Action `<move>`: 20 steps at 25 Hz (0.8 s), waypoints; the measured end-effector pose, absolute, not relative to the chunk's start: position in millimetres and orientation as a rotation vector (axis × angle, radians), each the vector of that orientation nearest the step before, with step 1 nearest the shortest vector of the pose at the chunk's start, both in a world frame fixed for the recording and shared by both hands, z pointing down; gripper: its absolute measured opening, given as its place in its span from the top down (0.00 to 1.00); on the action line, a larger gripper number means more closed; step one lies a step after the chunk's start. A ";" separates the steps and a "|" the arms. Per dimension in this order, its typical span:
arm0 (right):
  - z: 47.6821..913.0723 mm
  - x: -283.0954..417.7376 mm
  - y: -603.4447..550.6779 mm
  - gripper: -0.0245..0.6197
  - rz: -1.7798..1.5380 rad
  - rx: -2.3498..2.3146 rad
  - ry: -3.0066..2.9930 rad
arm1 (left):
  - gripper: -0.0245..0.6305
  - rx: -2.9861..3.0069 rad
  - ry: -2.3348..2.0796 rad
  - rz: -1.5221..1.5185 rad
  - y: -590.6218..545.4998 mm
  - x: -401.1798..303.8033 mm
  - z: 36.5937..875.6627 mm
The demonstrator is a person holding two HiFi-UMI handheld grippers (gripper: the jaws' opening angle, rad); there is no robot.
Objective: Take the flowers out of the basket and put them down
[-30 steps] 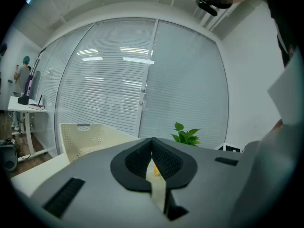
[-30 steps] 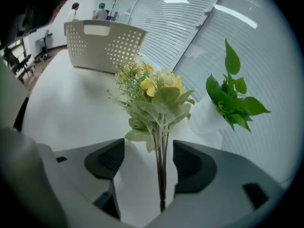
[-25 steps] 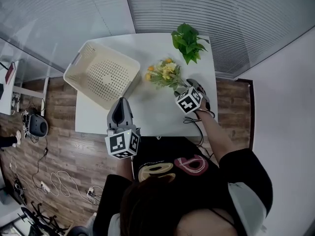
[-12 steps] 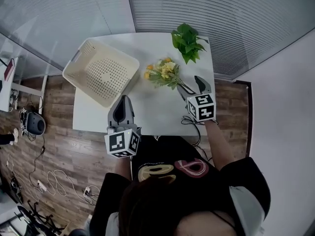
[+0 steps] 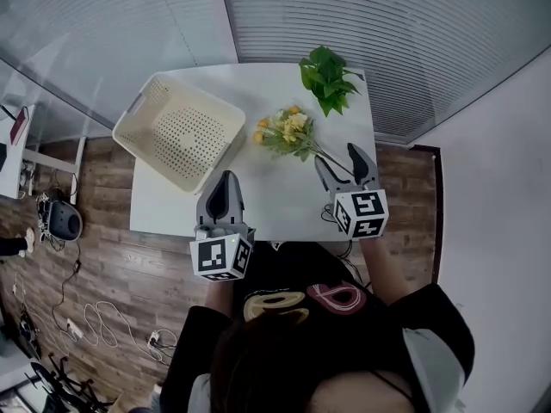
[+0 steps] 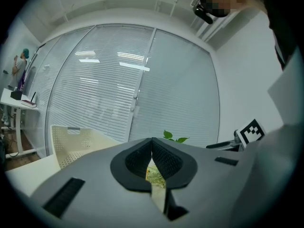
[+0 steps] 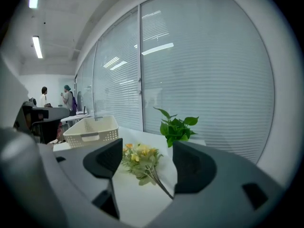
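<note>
a cream perforated plastic basket (image 5: 176,136) stands empty on the far left part of the white table (image 5: 275,200), set at an angle to the table's edges. just right of it, at the table's near edge, the left gripper (image 5: 226,177) is held level and points away from the person, its marker cube nearest the body. in the left gripper view its jaws (image 6: 153,148) are pressed together at the tips with nothing between them, and the basket (image 6: 76,141) shows off to their left.

near the middle of the table lies the bunch of yellow and orange flowers with green leaves (image 5: 287,132), out of the basket, flat on the tabletop, blooms toward the basket and thin stem trailing to the right. behind it, at the far edge, lies a green leafy sprig (image 5: 327,76).

over the near right corner, the right gripper (image 5: 337,157) points toward the flowers (image 7: 140,160), forearm stretched out. its jaws stand wide apart and grip nothing; the stem end lies on the table in the gap between them.
</note>
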State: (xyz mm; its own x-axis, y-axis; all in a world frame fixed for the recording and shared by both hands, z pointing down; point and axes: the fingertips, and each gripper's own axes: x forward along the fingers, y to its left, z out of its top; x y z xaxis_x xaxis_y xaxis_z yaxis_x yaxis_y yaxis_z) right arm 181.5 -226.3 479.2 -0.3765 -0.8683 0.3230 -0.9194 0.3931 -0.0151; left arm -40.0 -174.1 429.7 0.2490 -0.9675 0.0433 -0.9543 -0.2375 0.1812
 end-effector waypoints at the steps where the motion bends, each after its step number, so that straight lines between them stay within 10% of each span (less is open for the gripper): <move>1: 476.2 180.7 -223.6 0.45 0.263 1.592 -2.397 | 0.94 2.345 -1.823 -0.118 -173.4 -39.4 429.6; 20: 466.3 164.2 -204.0 0.93 0.202 1.649 -2.406 | 0.94 2.413 -1.751 -0.119 -175.4 -19.5 431.1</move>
State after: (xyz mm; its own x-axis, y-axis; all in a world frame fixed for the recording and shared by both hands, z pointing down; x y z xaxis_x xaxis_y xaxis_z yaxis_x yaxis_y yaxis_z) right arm 164.2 -204.0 466.3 -0.3478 -0.9022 0.2551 -0.9321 0.3620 0.0093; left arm -19.5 -175.4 431.1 0.3125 -0.9495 0.0281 -0.9370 -0.3033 0.1734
